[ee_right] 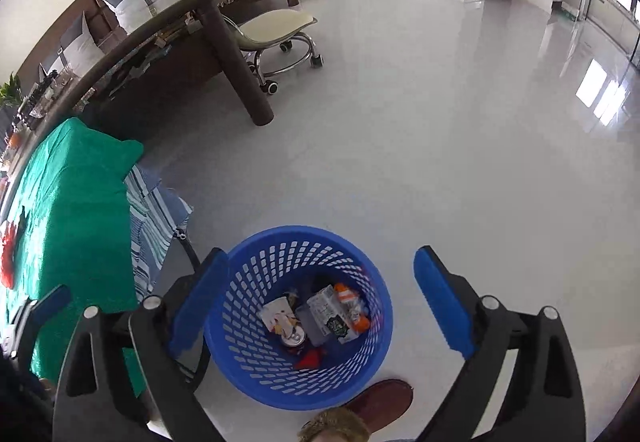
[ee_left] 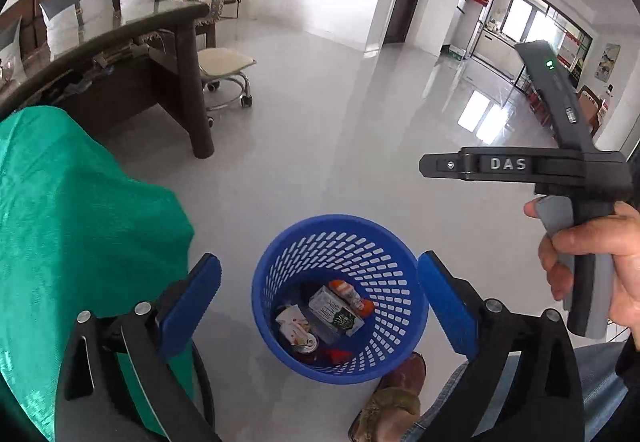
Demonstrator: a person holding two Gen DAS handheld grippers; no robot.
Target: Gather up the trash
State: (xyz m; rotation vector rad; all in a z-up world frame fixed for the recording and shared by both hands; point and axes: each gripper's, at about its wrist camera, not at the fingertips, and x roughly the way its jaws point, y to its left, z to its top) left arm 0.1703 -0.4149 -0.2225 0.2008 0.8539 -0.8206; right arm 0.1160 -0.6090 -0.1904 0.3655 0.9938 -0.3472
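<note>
A blue mesh waste basket [ee_left: 396, 266] stands on the pale floor and also shows in the right wrist view [ee_right: 260, 270]. Inside lie a small carton [ee_left: 334, 312], an orange-capped bottle [ee_left: 352, 294], a crumpled wrapper [ee_left: 290, 322], a can and red scraps; the carton also shows in the right wrist view [ee_right: 326, 316]. My left gripper [ee_left: 320, 302] is open and empty above the basket. My right gripper [ee_right: 320, 302] is open and empty above the basket too. Its body and the hand holding it show in the left wrist view [ee_left: 520, 165].
A green-covered table [ee_left: 72, 234] stands left of the basket, with a red object [ee_right: 8, 258] on the cloth. A dark desk leg [ee_right: 240, 69], a wheeled stool [ee_right: 280, 37] and a sofa are beyond. My slippered foot [ee_right: 380, 402] is beside the basket.
</note>
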